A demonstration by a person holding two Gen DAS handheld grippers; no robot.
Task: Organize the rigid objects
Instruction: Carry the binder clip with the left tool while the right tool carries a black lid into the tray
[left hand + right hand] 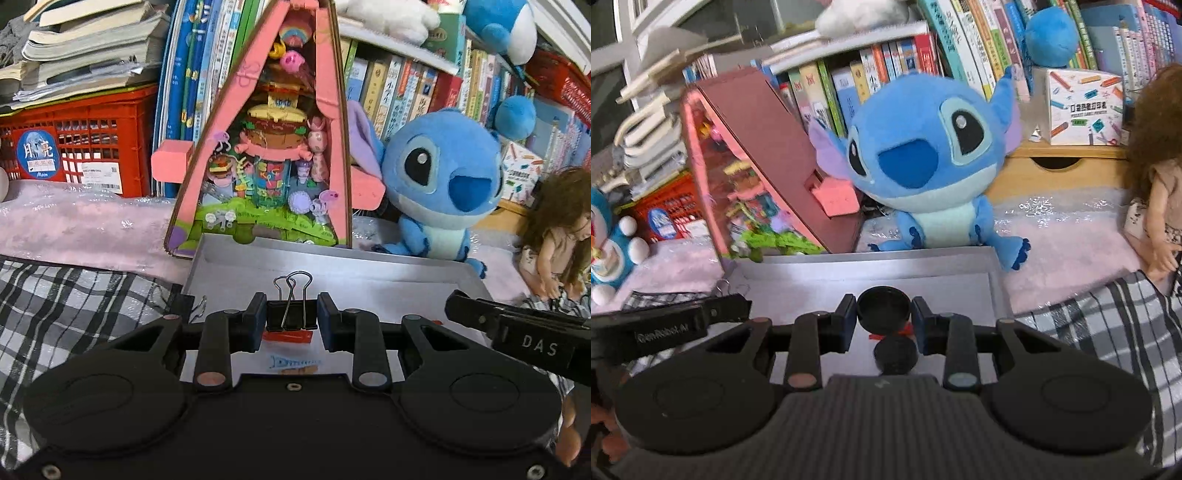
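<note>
While the blue plush [439, 177] and pink diorama box [266, 133] crowd the far edge of the grey tray [258, 258], the left gripper [291, 317] tilts down over it, clenched on a black binder clip [291, 314] whose wire handles point up and away.

From the right wrist, the right gripper [882, 314] angles down over the tray [964, 295], grasping a round black lid [883, 305]; a second black disc [896, 353] sits just below.
</note>
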